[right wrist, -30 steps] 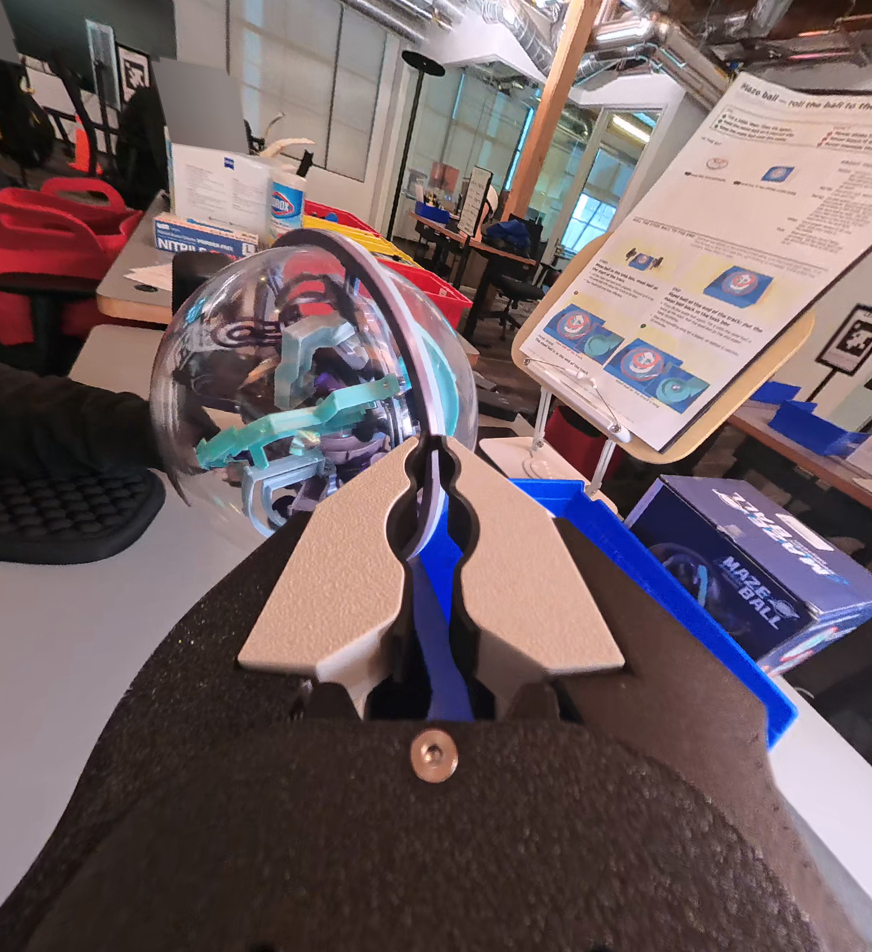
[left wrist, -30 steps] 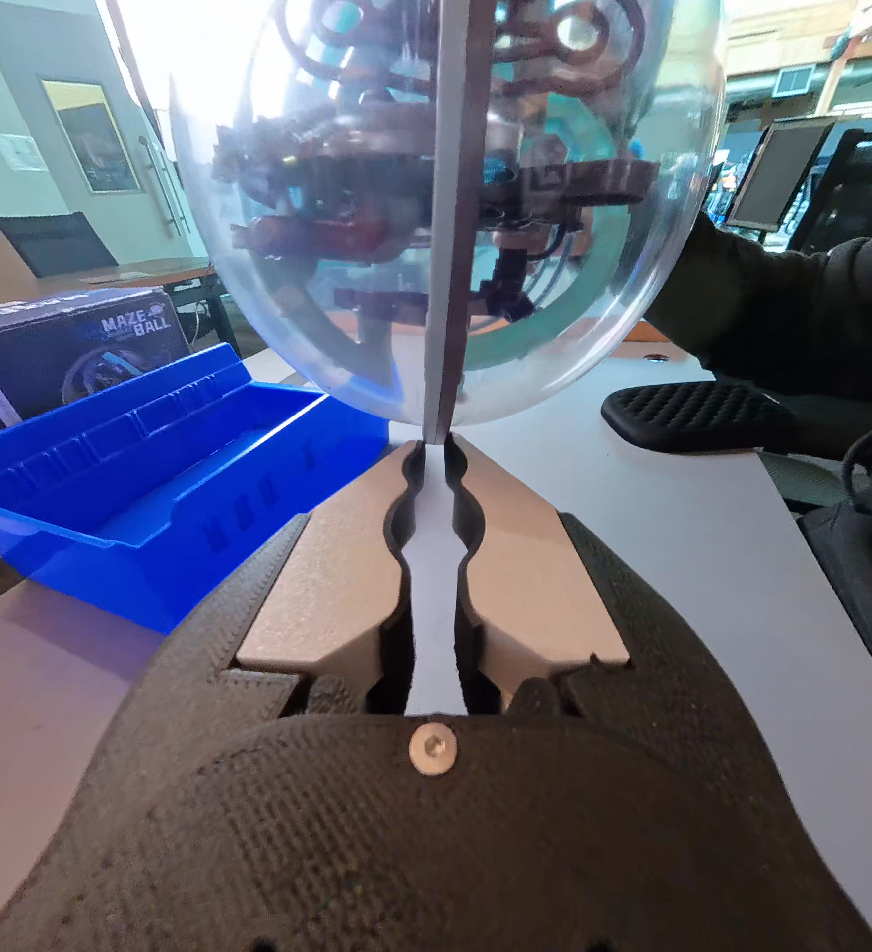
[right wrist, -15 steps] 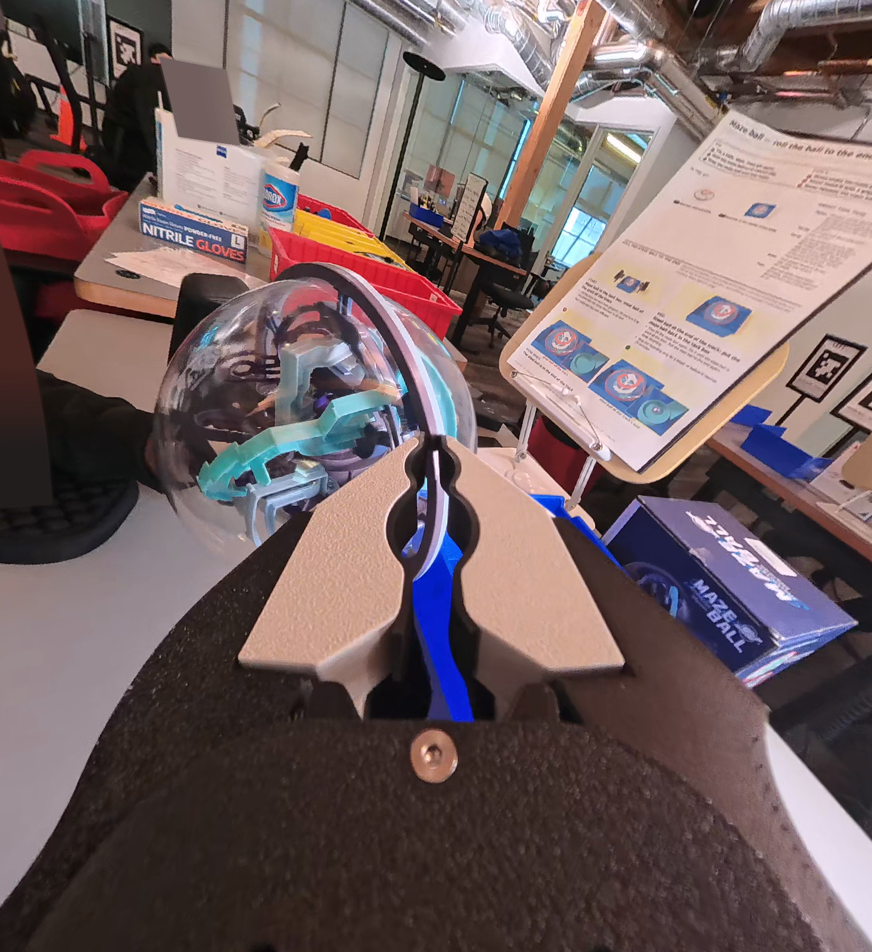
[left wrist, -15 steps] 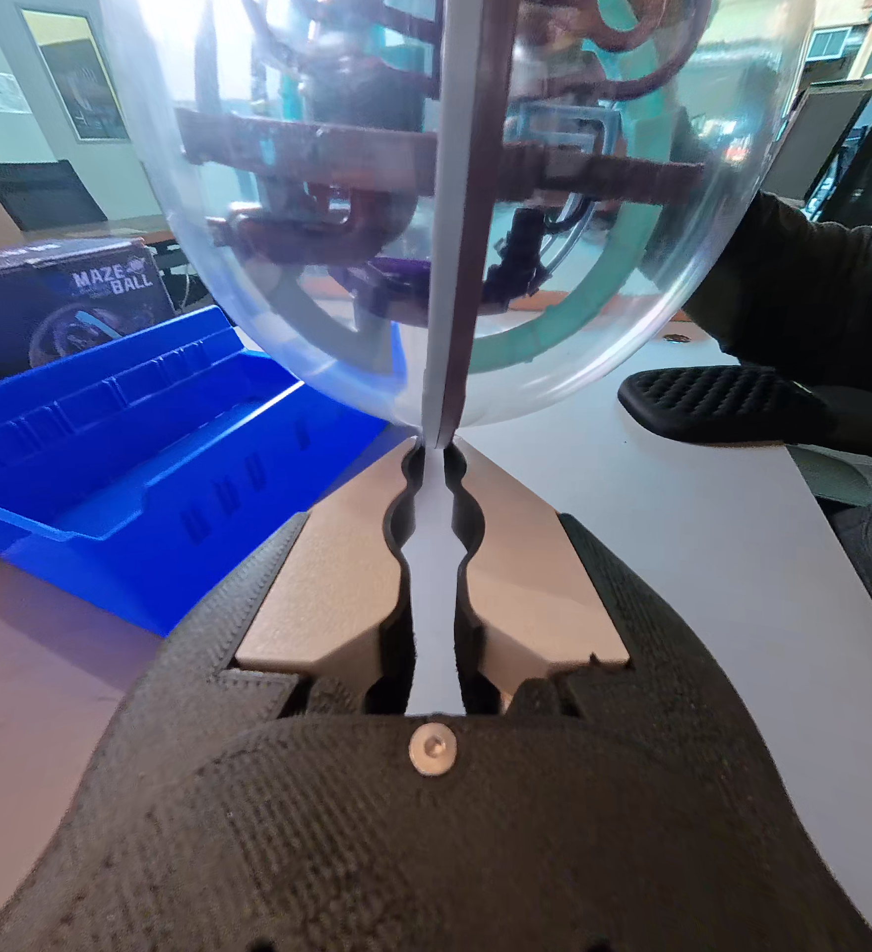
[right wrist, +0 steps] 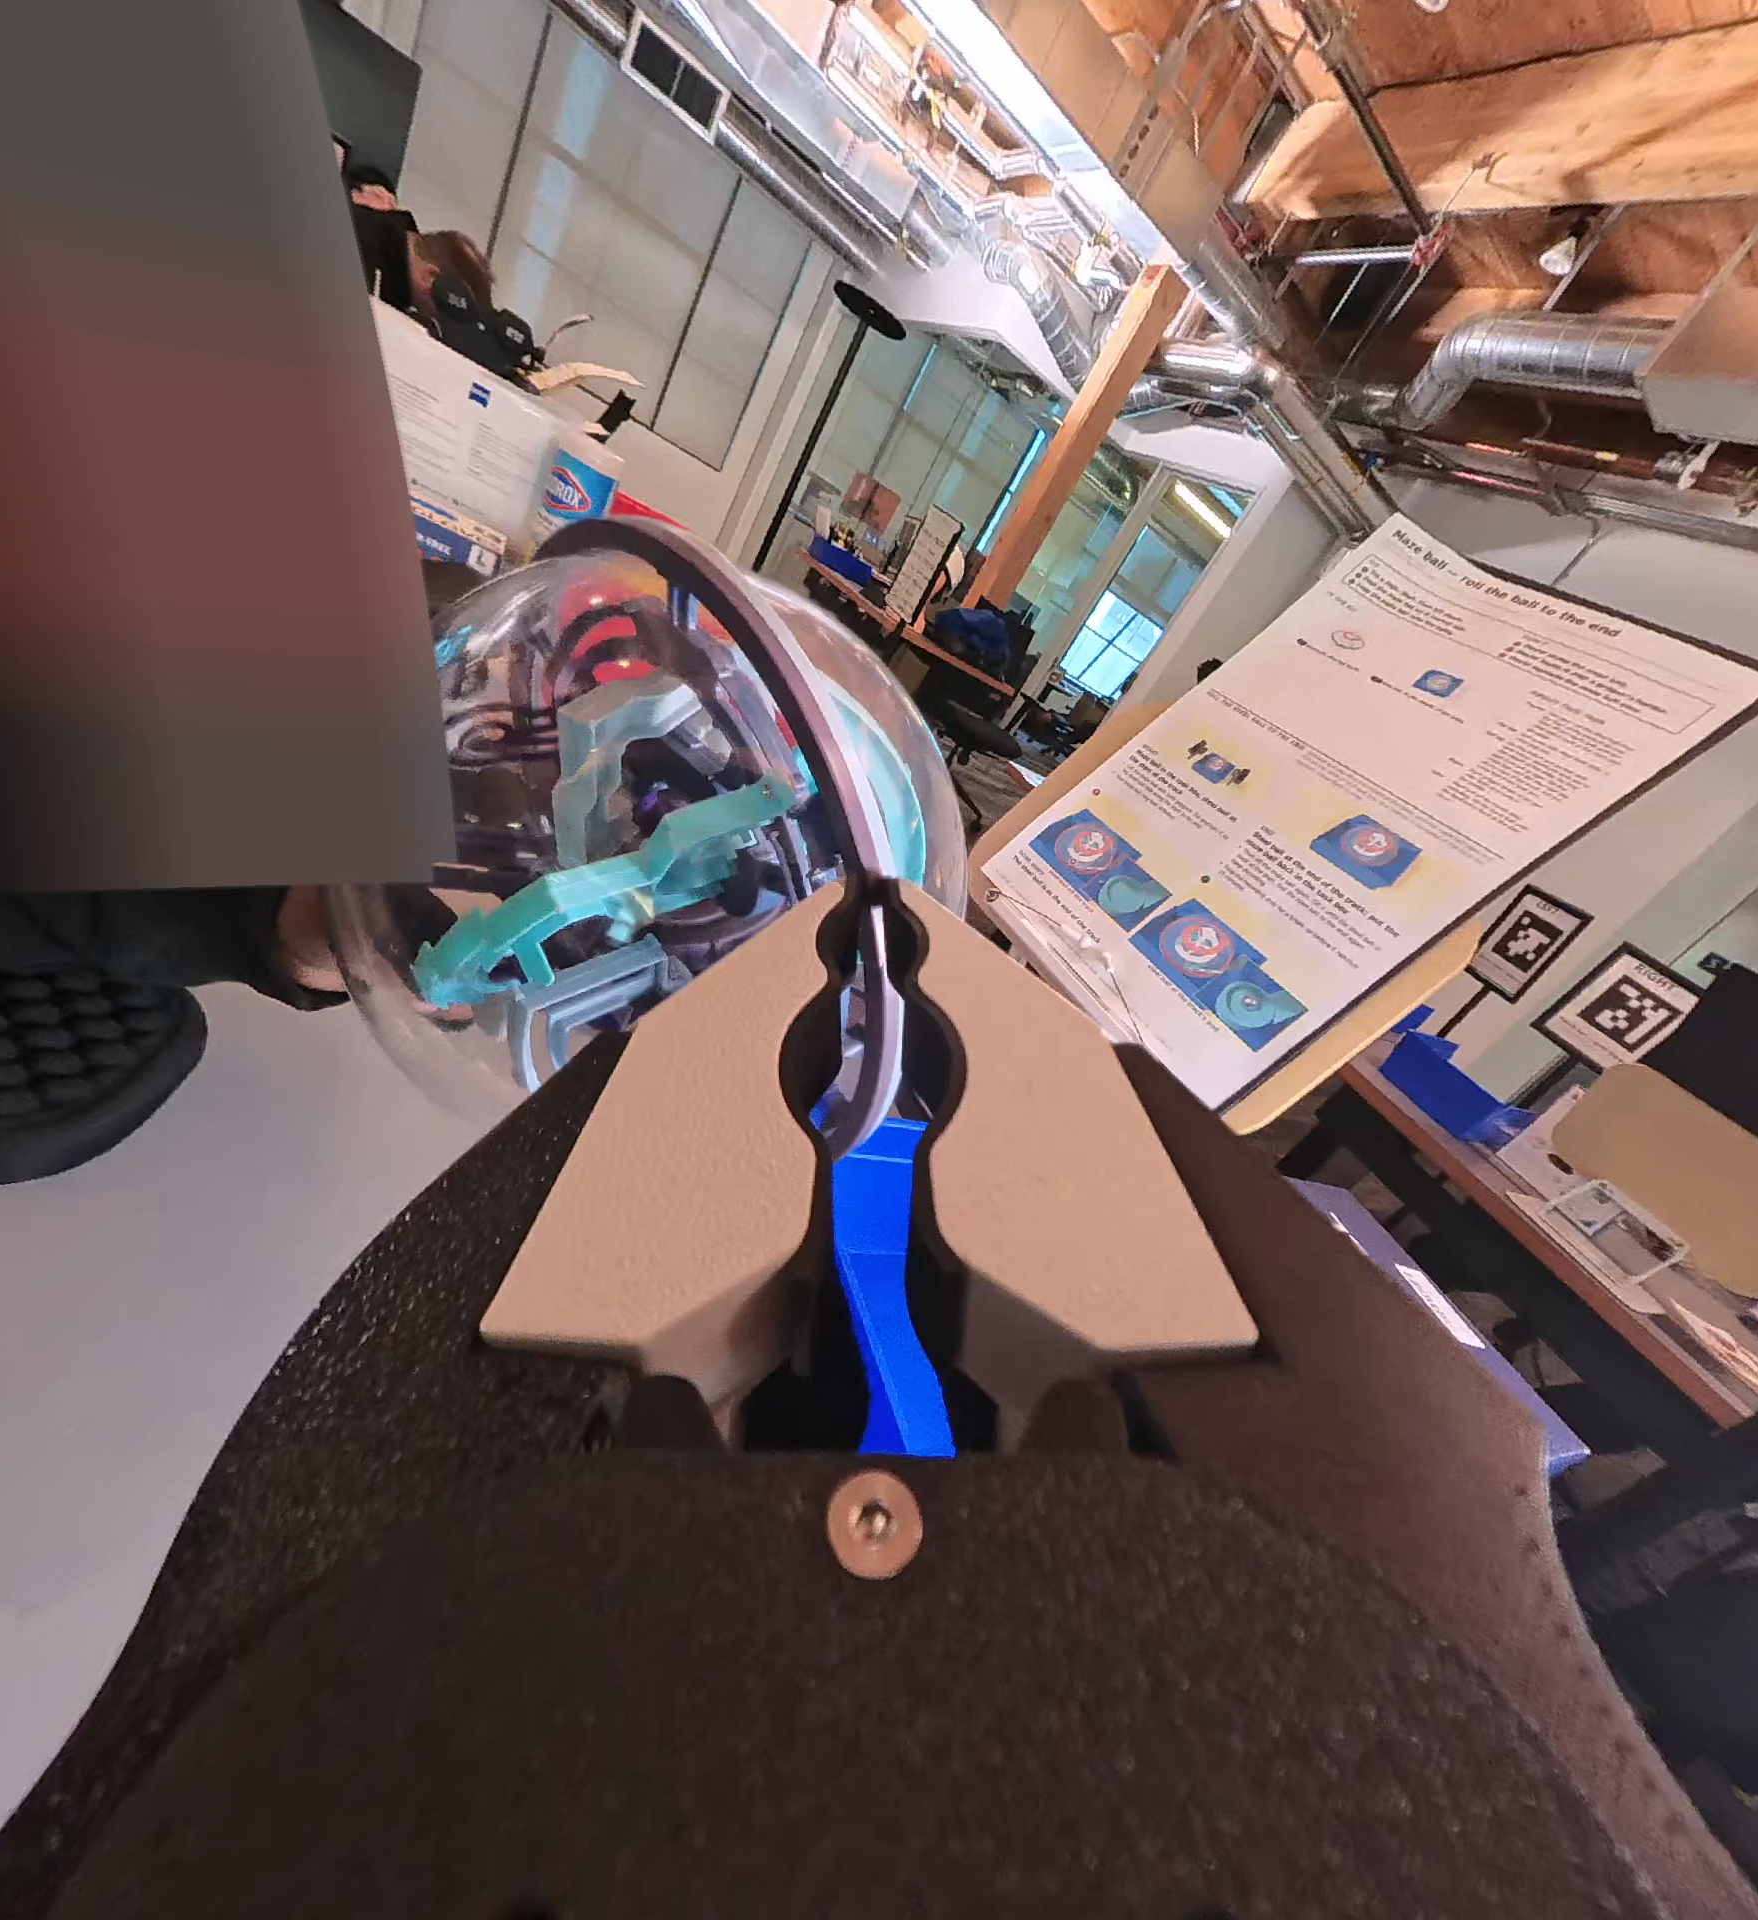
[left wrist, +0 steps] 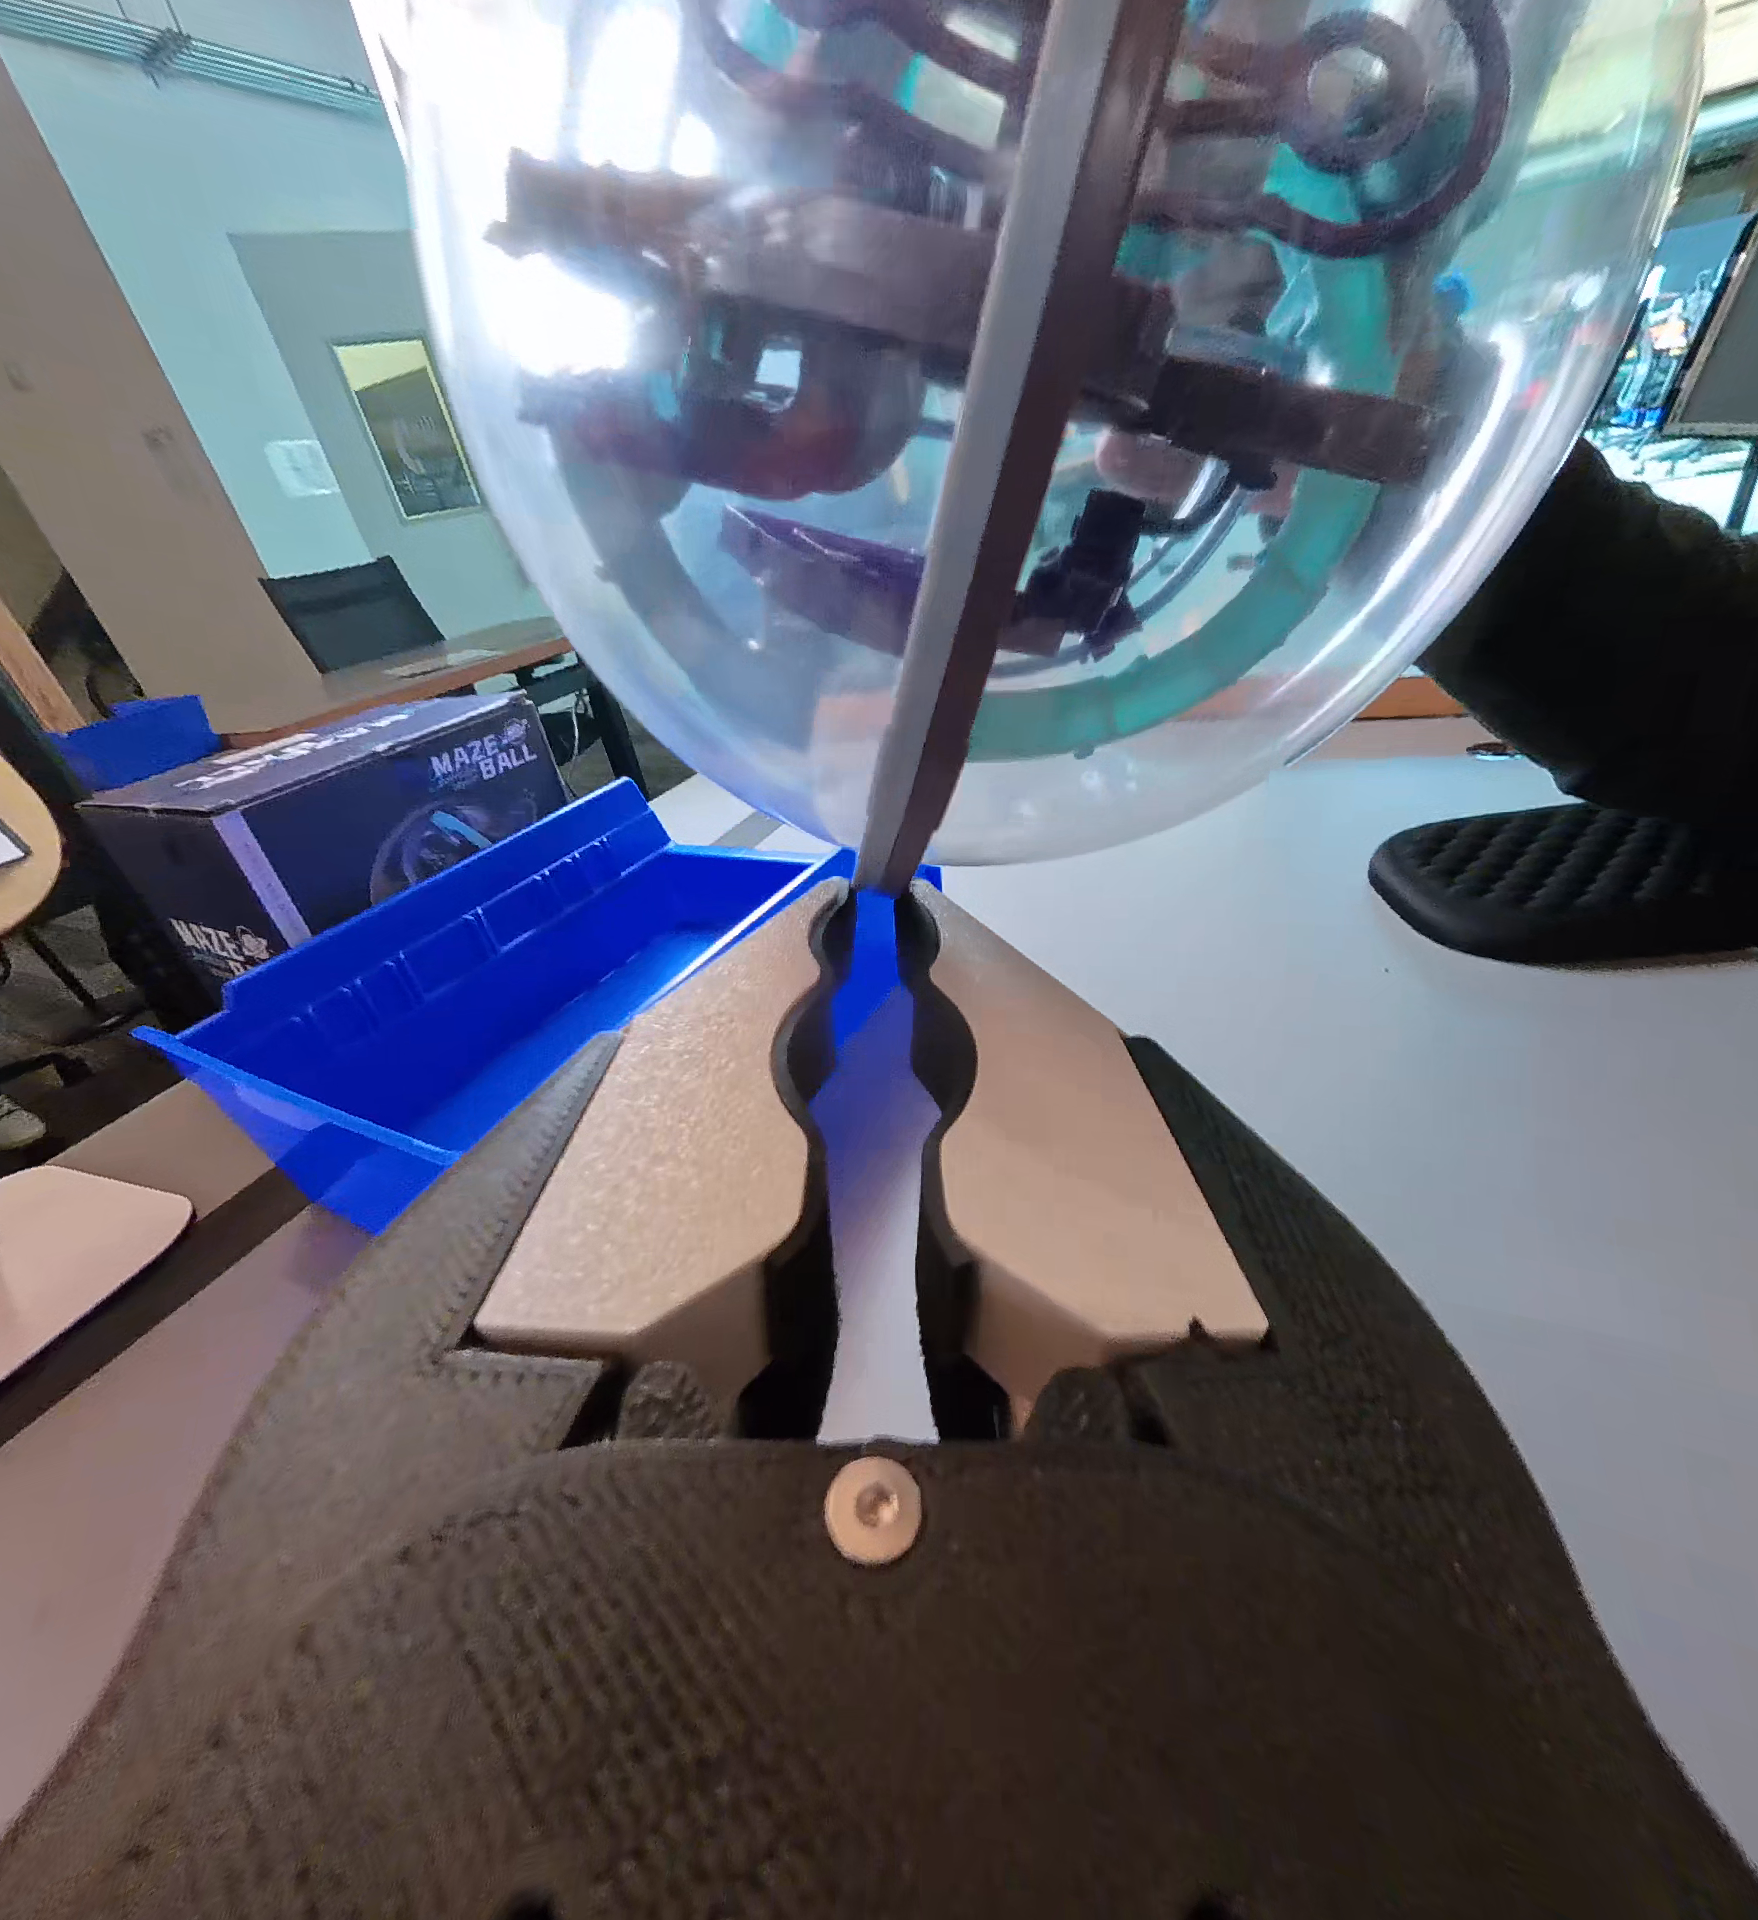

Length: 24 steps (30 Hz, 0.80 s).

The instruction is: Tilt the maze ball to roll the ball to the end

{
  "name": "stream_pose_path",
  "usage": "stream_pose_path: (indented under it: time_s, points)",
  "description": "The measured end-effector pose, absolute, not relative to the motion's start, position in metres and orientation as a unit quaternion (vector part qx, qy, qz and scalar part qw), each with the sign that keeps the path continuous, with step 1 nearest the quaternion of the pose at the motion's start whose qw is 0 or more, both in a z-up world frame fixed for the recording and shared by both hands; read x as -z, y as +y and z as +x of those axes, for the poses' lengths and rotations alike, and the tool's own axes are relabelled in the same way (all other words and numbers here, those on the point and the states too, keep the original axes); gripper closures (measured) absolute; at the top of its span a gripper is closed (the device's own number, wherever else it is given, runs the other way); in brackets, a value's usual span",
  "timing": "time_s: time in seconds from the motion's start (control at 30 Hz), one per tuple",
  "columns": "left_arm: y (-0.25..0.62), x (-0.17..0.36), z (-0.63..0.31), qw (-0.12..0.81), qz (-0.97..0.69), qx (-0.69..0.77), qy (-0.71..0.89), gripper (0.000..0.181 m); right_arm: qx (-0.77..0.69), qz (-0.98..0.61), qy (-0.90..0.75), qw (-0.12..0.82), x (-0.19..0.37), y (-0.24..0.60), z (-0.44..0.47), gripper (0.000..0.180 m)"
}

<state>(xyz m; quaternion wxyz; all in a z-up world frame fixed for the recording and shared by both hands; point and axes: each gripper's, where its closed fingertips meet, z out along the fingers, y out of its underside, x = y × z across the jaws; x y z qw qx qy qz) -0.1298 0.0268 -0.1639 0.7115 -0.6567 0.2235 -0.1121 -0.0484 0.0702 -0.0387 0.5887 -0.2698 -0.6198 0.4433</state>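
Maze ball held up off the table, between both grippers; we see it as a clear sphere with teal, brown and purple tracks inside, and a grey rim running round its middle. Left gripper closed narrow on that rim at the ball's lowest point; the fingers nearly meet, the rim pinched at their tips. Right gripper likewise clamped on the rim, seen edge-on in the right wrist view; the rim runs down into the slot between the fingers. The ball sits tilted there, rim slanting up to the left; the small ball inside we cannot make out. Blue bin lies on the table just below and left of the ball; a dark box stands behind the bin. A dark sleeve reaches in at right, above a black padded rest; an instruction sheet leans on a stand right of the ball.
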Motion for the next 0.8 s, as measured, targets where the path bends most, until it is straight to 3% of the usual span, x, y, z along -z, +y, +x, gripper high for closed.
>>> stream_pose_path:
  time_s: [0.47, 0.8]
  points:
    - [0.022, 0.138, -0.163, 0.77, -0.611, 0.051, 0.179, 0.175, -0.431, -0.247, -0.623, 0.605, 0.052, 0.075, -0.051, 0.178]
    - [0.038, 0.176, -0.141, 0.722, -0.656, 0.115, 0.187, 0.179, -0.436, -0.257, -0.619, 0.6, 0.053, 0.077, -0.053, 0.178]
